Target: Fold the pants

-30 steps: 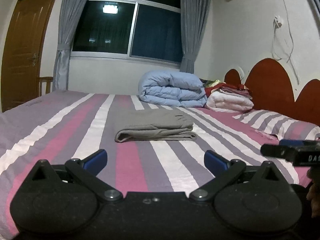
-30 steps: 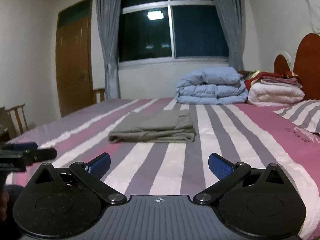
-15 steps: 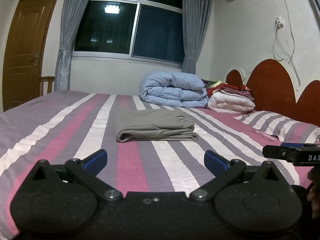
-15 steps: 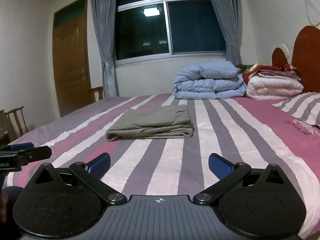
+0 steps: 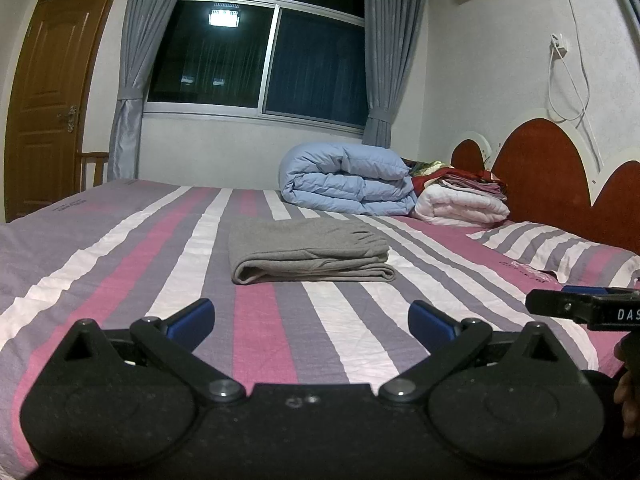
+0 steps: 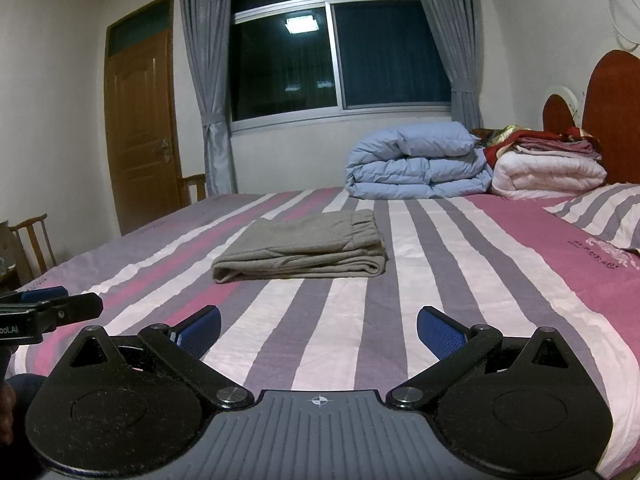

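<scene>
Item: grey pants (image 5: 308, 250), folded into a flat rectangular stack, rounded fold edge toward me, gathered waistband at the right; lying mid-bed on the striped bedsheet (image 5: 260, 332). My left gripper (image 5: 311, 322) and right gripper (image 6: 319, 330): fingers spread apart, holding nothing, well short of the pants.

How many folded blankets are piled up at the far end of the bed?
2 that show clearly: a blue blanket by the window, and a white blanket beside it near the headboard. Red and pink cloth lies on top of the white one; more may be hidden.
</scene>
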The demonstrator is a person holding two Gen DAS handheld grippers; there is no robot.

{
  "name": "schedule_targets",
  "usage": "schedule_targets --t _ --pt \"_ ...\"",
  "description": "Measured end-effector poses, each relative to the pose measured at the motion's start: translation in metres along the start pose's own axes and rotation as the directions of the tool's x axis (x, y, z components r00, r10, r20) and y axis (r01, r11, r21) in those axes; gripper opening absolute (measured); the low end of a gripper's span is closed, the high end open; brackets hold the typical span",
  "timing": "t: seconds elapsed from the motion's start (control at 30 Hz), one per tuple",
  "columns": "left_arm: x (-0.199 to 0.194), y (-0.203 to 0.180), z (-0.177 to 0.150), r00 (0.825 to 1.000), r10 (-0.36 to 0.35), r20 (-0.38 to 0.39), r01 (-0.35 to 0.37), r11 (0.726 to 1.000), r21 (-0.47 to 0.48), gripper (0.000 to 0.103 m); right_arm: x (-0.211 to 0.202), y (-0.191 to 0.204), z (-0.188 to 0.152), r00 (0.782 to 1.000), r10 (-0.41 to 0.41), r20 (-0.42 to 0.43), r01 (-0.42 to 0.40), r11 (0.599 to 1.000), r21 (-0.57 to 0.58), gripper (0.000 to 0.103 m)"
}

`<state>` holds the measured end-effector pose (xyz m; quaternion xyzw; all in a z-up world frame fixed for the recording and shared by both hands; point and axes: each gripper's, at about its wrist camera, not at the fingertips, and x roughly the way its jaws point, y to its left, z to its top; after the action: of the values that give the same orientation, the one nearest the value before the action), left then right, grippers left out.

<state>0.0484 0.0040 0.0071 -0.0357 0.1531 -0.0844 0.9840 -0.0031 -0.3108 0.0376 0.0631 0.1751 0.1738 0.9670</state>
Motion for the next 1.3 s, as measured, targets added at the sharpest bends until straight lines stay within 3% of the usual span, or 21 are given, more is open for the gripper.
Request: schedule_targets --t 1.3 --pt "0.0004 -0.0036 0.0001 1.0 -0.01 -0.003 0.01 1.0 0.004 0.097 -0.0011 0.0008 0.0001 1.0 -0.001 -0.004 0.001 1.0 0.008 0.103"
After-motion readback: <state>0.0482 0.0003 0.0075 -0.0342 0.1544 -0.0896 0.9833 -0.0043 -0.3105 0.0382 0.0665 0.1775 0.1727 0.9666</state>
